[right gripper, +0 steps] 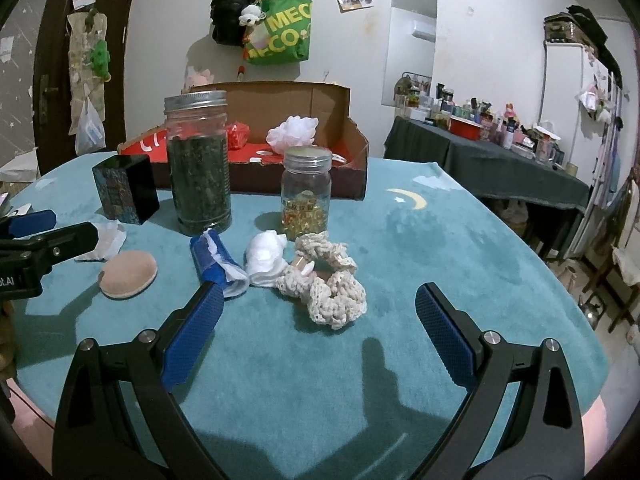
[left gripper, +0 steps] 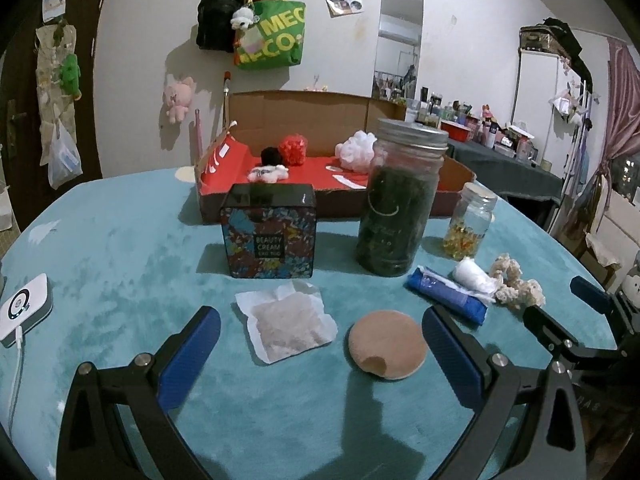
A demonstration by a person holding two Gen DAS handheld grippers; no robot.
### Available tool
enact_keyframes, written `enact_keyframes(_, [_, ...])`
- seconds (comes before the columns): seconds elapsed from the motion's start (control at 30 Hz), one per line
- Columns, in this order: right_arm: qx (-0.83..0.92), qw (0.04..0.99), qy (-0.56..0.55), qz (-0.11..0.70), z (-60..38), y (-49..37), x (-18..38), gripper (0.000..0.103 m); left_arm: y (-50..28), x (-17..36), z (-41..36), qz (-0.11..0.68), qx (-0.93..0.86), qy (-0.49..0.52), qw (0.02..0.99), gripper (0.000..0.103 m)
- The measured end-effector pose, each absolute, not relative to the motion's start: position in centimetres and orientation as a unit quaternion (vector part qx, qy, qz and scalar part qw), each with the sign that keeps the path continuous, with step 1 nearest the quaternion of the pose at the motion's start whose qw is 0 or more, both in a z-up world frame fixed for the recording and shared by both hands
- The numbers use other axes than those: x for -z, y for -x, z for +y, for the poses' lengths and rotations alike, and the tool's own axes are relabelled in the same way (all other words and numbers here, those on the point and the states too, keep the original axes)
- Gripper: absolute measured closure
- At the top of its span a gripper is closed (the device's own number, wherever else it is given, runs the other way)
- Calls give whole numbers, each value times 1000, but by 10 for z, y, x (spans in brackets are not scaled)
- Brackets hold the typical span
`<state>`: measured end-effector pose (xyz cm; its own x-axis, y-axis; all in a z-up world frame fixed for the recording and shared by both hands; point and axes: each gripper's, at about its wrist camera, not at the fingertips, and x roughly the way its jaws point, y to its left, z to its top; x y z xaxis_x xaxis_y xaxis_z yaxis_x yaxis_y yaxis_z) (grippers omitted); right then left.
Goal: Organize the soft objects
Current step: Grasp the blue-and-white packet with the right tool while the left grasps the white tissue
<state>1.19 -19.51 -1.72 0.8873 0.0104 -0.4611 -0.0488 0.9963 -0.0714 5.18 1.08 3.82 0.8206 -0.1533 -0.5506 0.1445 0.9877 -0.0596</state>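
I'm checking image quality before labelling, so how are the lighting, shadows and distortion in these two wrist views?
Left wrist view: light comes from behind, so the left gripper casts dark finger shadows forward on the teal tablecloth; fisheye bends the table edge, corners vignette black. Right wrist view: same forward shadows under the right gripper, the crocheted scrunchie is sharp, the mirror shows mild glare.
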Motion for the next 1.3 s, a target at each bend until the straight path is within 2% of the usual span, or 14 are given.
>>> enact_keyframes(0.73, [-141,934,71,319,-161,-70,0,5,-95,-26,35,390,64,-42,918,0])
enact_keyframes(0.87, [-173,924,78,333,-152,-82,0,5,-103,-23,35,400,70,-55,912,4])
enact_keyframes(0.97, [-189,915,84,347,-146,-90,4,18,-108,-20,34,410,80,-64,906,10])
enact_keyframes(1.03, [-195,909,89,358,-142,-94,8,20,-110,-18,33,412,88,-65,905,14])
enact_keyframes(1.07, [-196,905,94,366,-140,-97,12,25,-112,-17,32,413,92,-66,904,19])
enact_keyframes(1.1, [-203,898,96,378,-138,-99,17,39,-112,-16,31,416,98,-66,902,24])
enact_keyframes(1.13, [-207,894,99,386,-137,-100,19,48,-112,-16,31,413,106,-67,902,27])
enact_keyframes(1.2, [-207,889,98,396,-138,-103,22,75,-108,-18,26,407,128,-72,902,50])
enact_keyframes(1.27, [-212,887,85,400,-141,-104,23,78,-102,-18,21,401,139,-78,902,65])
enact_keyframes(1.3, [-213,889,79,398,-144,-102,22,79,-100,-19,20,399,144,-75,902,78])
